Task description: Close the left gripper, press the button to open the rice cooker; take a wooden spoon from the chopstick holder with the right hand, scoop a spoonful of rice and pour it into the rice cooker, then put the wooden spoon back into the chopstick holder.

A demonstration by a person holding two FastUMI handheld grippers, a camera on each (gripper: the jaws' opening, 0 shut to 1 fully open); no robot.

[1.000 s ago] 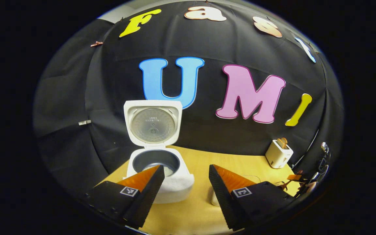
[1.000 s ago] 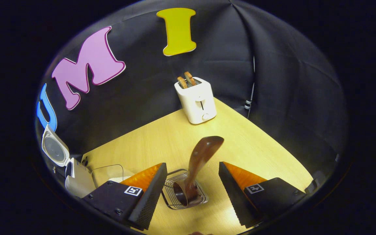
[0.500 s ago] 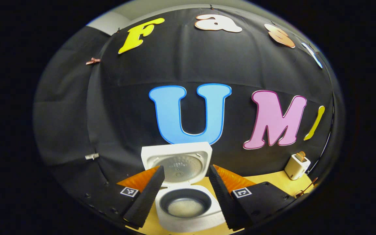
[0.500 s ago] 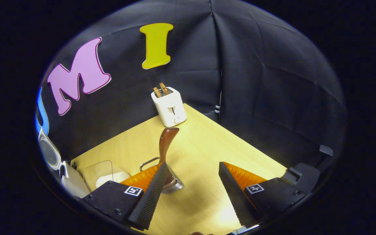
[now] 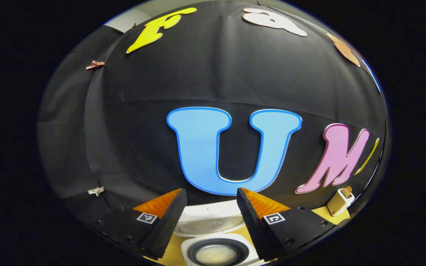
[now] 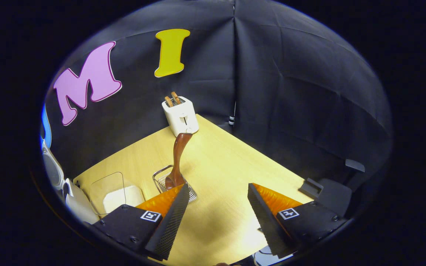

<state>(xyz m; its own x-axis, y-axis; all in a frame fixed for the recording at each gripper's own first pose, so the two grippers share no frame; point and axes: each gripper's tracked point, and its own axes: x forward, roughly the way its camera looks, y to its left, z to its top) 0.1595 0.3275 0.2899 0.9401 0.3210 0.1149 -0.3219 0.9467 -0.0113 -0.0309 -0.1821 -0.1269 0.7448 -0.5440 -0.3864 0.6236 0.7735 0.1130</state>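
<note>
brown wooden spoon (image 6: pixel 178 157), white toaster (image 6: pixel 180 116), perhaps cream

1. My left gripper (image 5: pixel 211 199) carries two wedge-shaped fingers with a fine ribbed texture on their inner faces.
2. Each finger sits on a dark angular mounting block dotted with small round screws.
3. A small square white tag with a black pattern marks each block.
4. My right gripper (image 6: pixel 218 195) has the same build: ribbed wedge fingers, screwed dark blocks, one patterned square tag apiece.
</note>
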